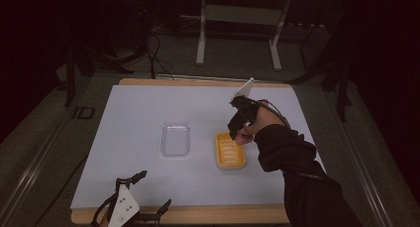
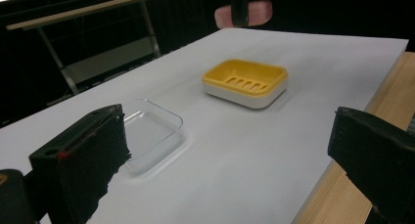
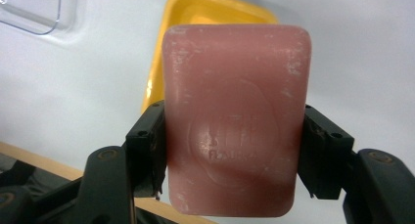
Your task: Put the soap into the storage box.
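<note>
Pink soap (image 3: 237,119), a rounded bar with a stamped oval on its face, sits pinched by its two long sides between the jaws of the right gripper (image 3: 230,155), which a person in a dark sleeve holds above the far end of a yellow soap dish (image 1: 230,150). Directly beneath and beyond the bar, the slotted yellow dish (image 3: 195,18) lies flat on the white sheet (image 1: 143,118), its tray bare. Beside the dish, on the side away from the sleeve, rests a clear plastic lid (image 1: 176,138), near but not touching it; a strip of bare sheet separates them. Around the held bar the white surface lies open on every side, with wide room toward the far wooden edge (image 1: 198,82) of the table. Well apart, at the near table edge, the left gripper (image 1: 148,192) rests low with its jaws spread wide and nothing between them; seen along those jaws, the lid (image 2: 151,131) lies closest and the dish (image 2: 244,82) farther off. Past the table's far edge stand the legs of a metal frame (image 1: 237,33) on a dim floor.
</note>
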### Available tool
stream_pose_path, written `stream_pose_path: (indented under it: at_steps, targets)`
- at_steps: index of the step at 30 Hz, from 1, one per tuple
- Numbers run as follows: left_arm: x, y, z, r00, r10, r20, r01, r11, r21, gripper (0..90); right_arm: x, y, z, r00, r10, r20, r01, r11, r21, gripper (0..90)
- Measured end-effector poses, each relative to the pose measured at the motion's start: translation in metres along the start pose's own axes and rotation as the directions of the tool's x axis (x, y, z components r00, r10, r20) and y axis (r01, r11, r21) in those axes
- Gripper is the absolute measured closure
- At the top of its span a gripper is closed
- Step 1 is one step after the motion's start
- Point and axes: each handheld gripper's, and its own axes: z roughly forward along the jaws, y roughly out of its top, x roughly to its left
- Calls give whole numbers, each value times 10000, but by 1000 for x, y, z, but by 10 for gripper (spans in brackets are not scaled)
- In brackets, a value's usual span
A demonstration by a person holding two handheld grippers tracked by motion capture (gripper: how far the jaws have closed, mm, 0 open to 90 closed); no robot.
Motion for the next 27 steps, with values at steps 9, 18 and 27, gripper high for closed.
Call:
stream_pose_path:
  at_steps: [9, 18, 27]
  targets:
    - [0, 0, 0, 10000, 42, 12, -42, 10000, 22, 19, 8, 3, 27, 9981, 371, -488, -385, 9989, -278, 375]
    - [0, 0, 0, 10000, 47, 17, -47, 10000, 13, 19, 7, -1, 55, 9949, 922, -405, -939, 9948, -406, 375]
    - [0, 0, -1, 10000, 71, 36, -71, 10000, 3, 19, 5, -2, 76, 9873, 1521, -468, -1532, 9880, -213, 375]
